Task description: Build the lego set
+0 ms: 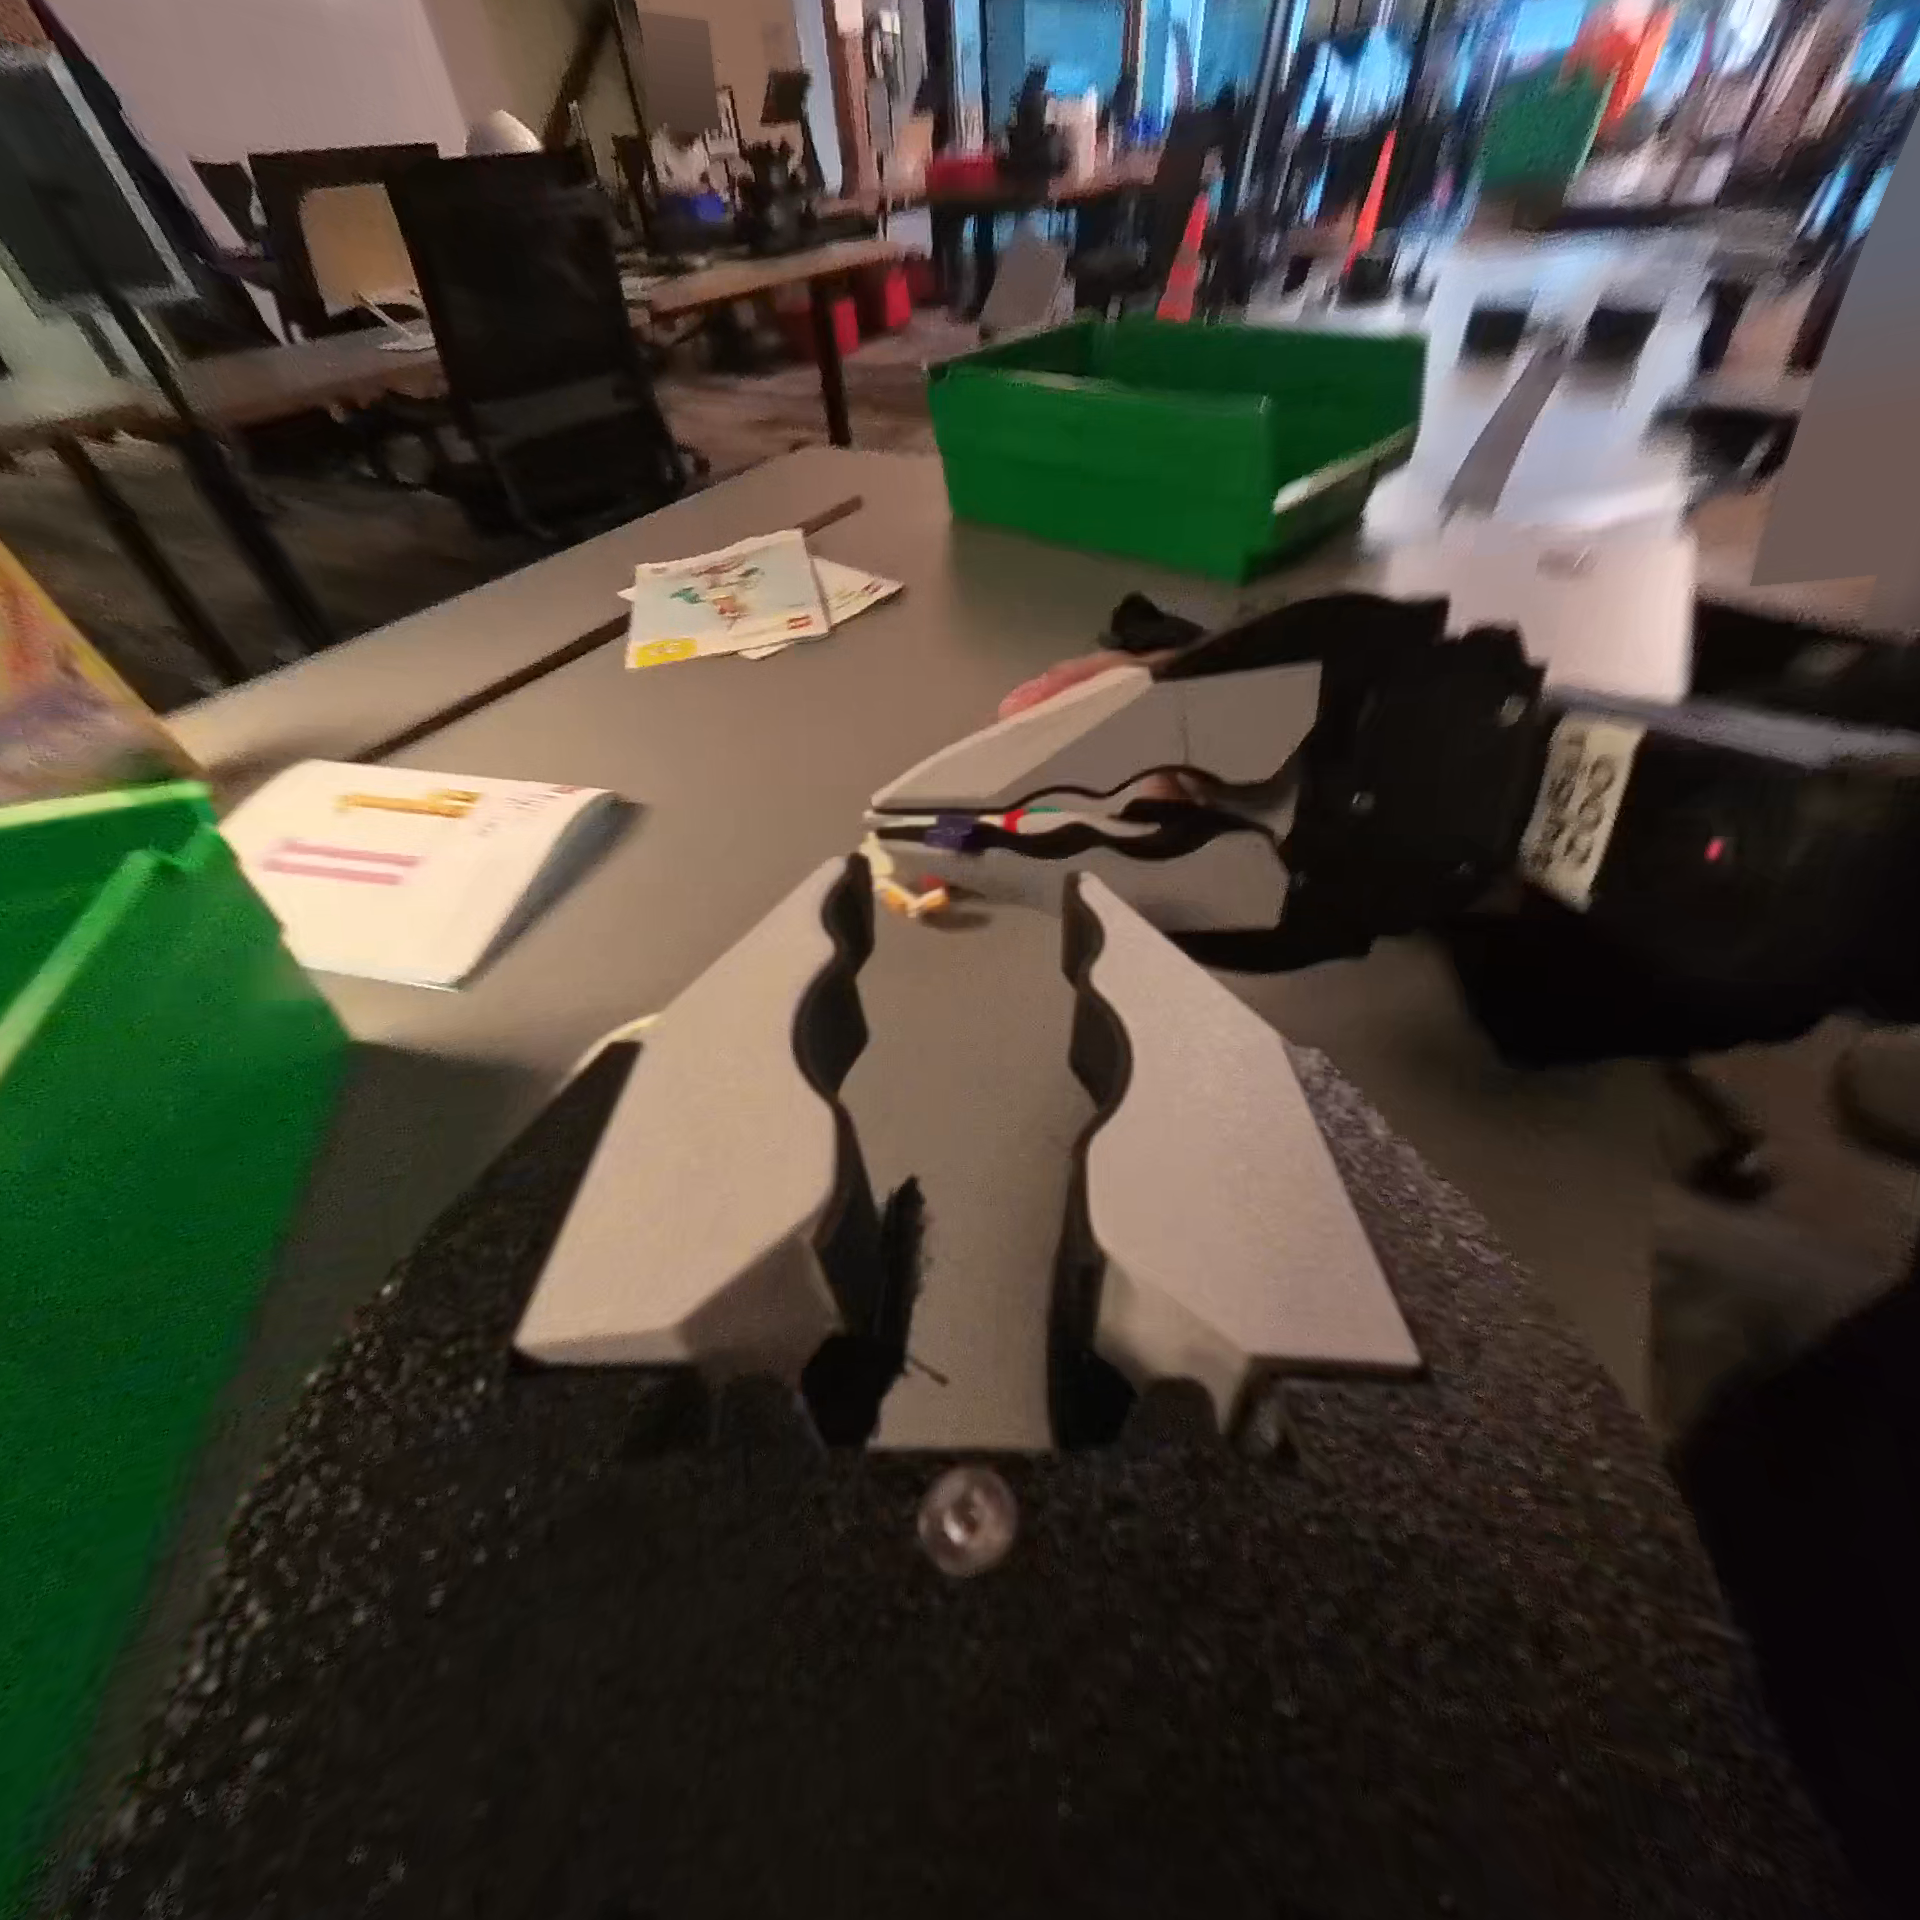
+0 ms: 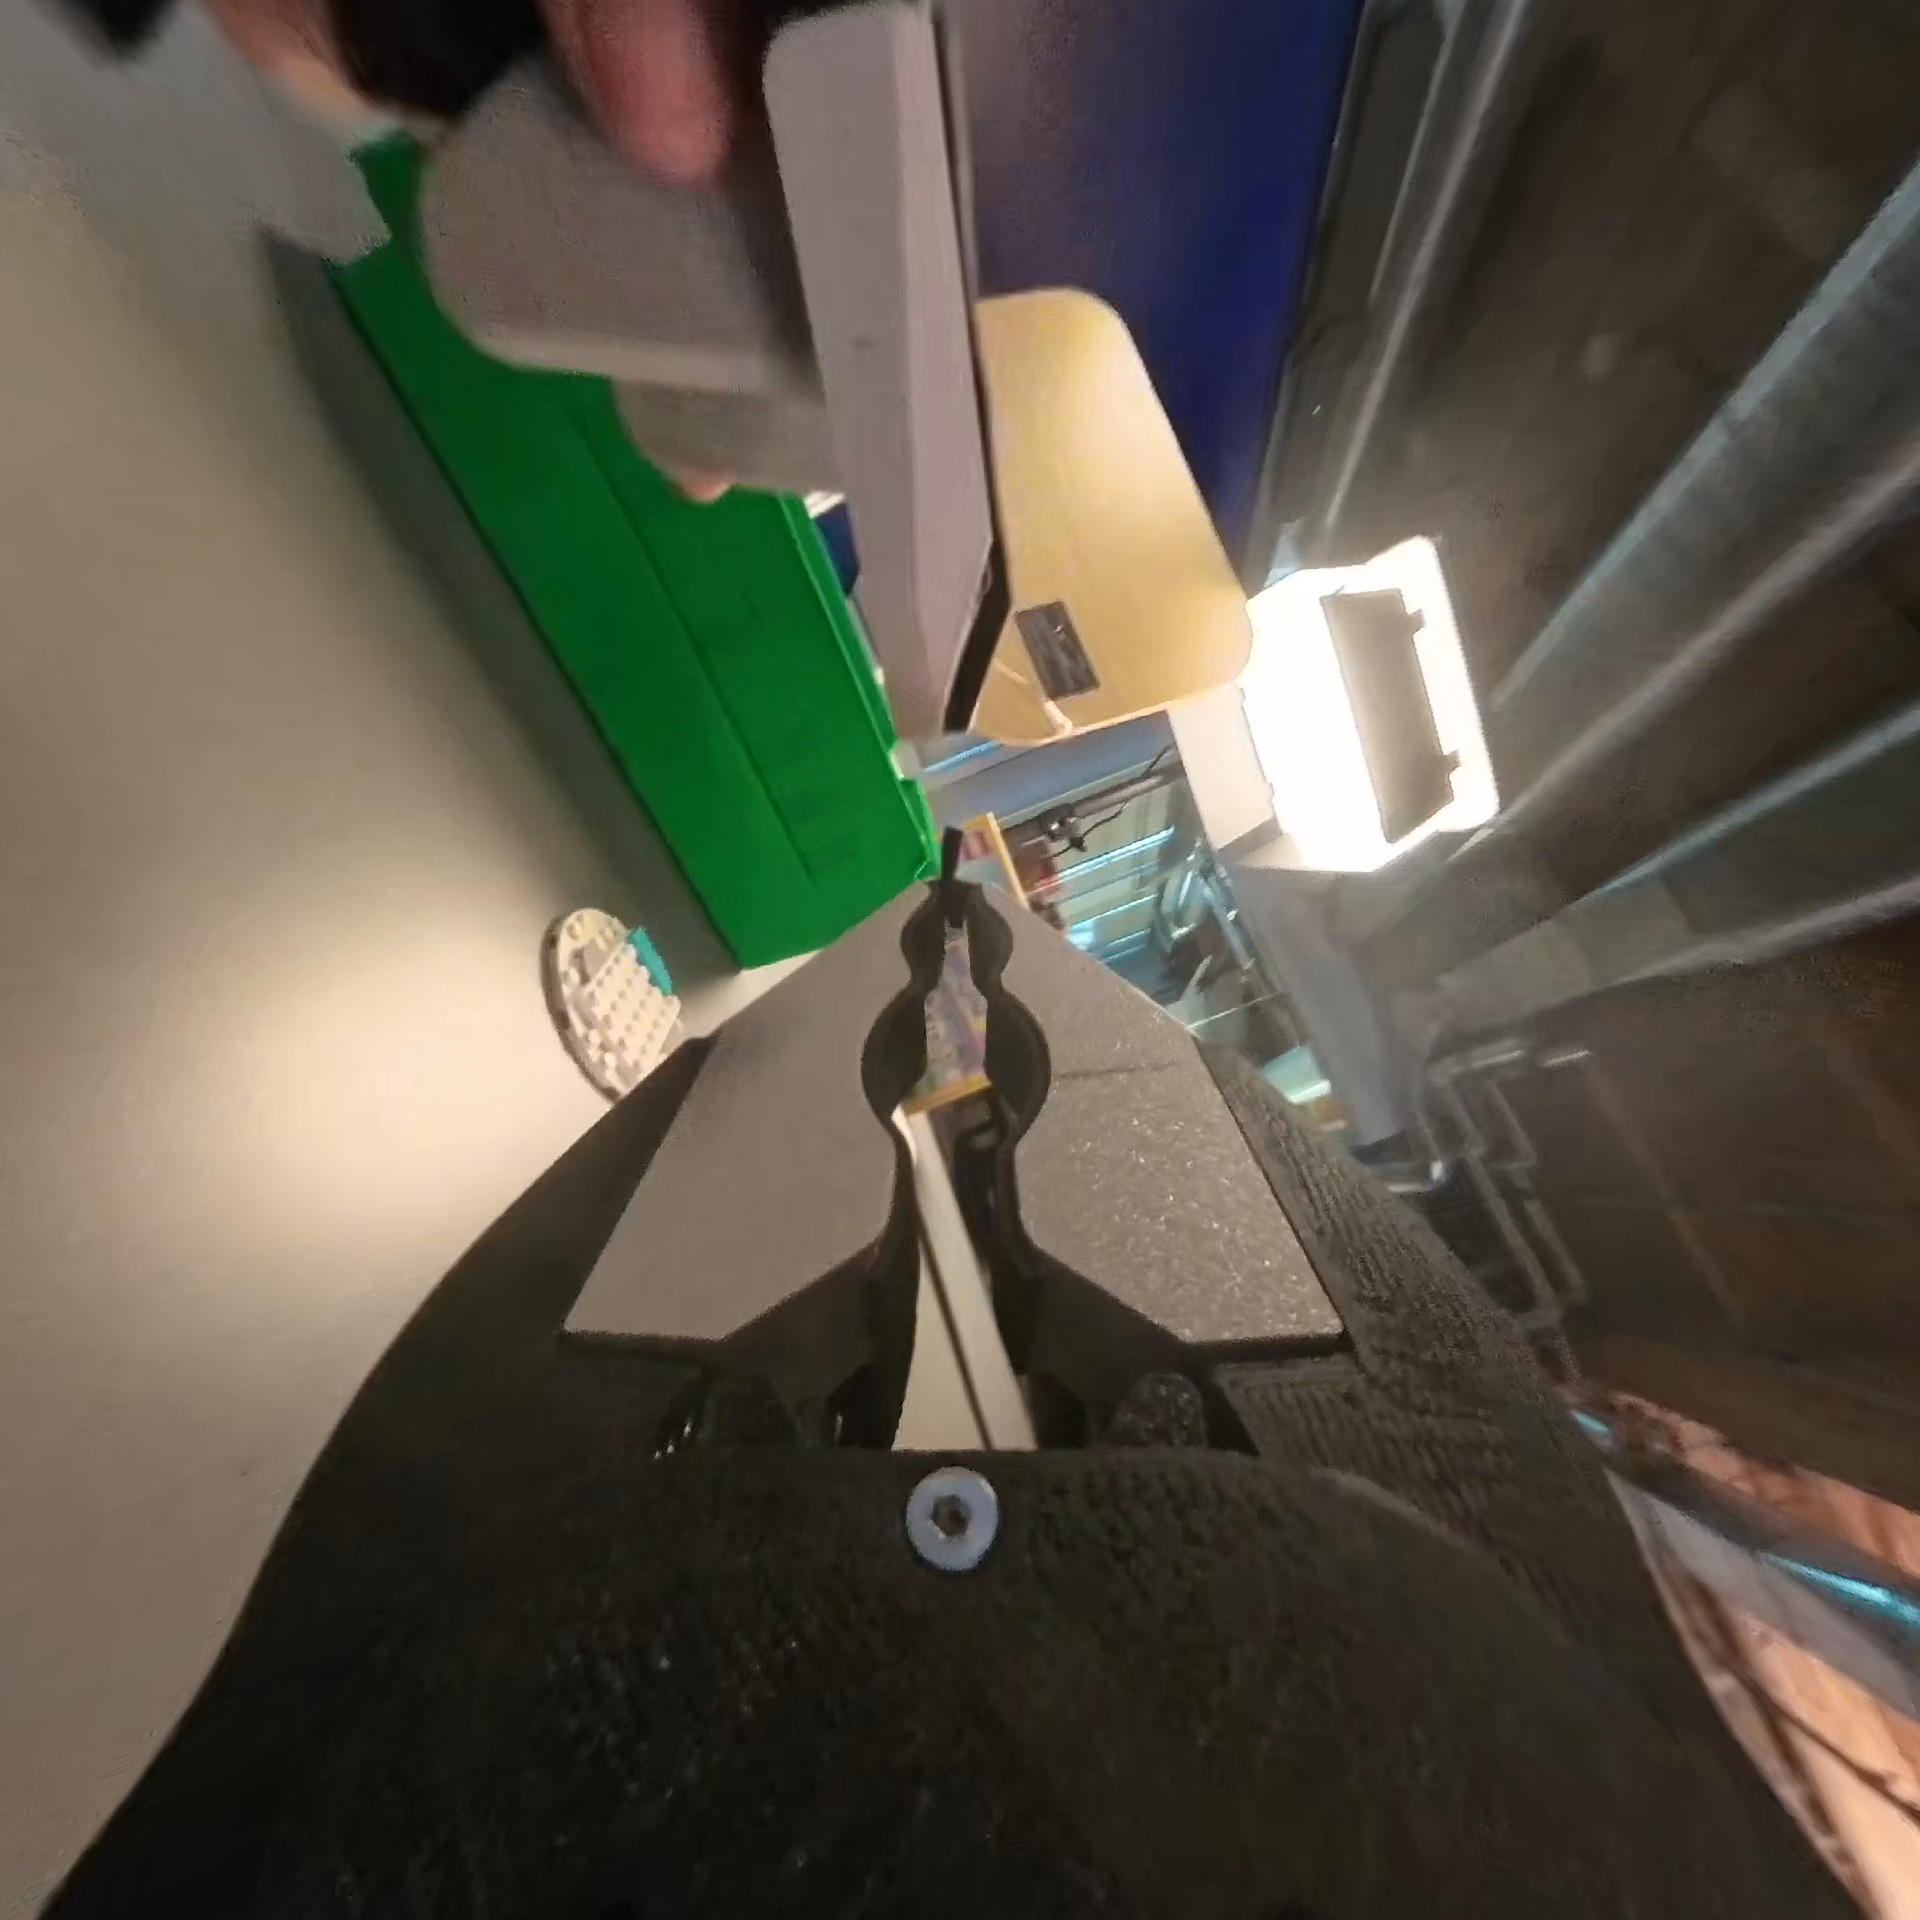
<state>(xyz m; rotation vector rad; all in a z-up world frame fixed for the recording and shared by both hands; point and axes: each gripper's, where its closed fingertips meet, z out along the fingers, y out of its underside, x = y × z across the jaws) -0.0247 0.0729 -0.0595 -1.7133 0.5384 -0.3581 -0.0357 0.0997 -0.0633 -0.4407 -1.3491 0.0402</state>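
Toy brick piece point(image 1: 961, 831), clenched in the right tongs point(image 1: 878, 821), may shed its dangling bits if the released left tongs point(image 1: 966, 878) bump it.

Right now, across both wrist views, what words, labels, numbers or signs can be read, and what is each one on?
Nothing can be quoted as legible.
Leaflets on the grey table: printed, too blurred to read.
Open booklet: small print, blurred.
White tag on the right tool: dark marks, smeared by motion.
Dark plate on the wooden board: too small to read.
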